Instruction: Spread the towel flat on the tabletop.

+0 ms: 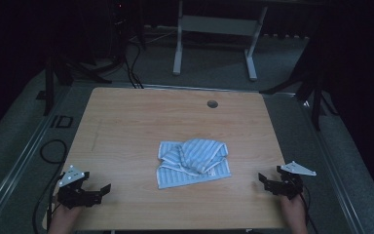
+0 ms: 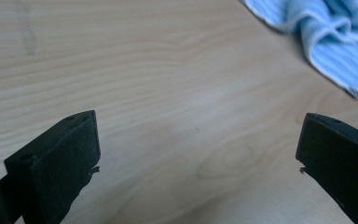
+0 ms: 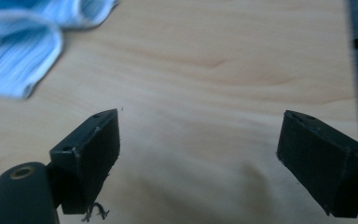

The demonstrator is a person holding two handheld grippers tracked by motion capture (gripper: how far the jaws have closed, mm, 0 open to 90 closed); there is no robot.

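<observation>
A crumpled light blue striped cloth (image 1: 193, 161) lies on the wooden table (image 1: 126, 126), a little right of its middle. My left gripper (image 1: 97, 187) rests near the front left corner, jaws wide apart with bare wood between them; the cloth (image 2: 328, 35) sits at the upper right of the left gripper view. My left gripper (image 2: 198, 154) is open. My right gripper (image 1: 269, 178) stays near the front right edge, also open and holding nothing. In the right gripper view the cloth (image 3: 25, 39) is at the upper left, well away from my right gripper (image 3: 200, 149).
A round cable hole (image 1: 212, 104) sits near the table's far edge. Beyond the table stands a white desk frame (image 1: 214, 34) on grey floor. Black cables (image 1: 53, 151) lie to the left. The table's right edge (image 3: 352, 70) runs close to the right jaw.
</observation>
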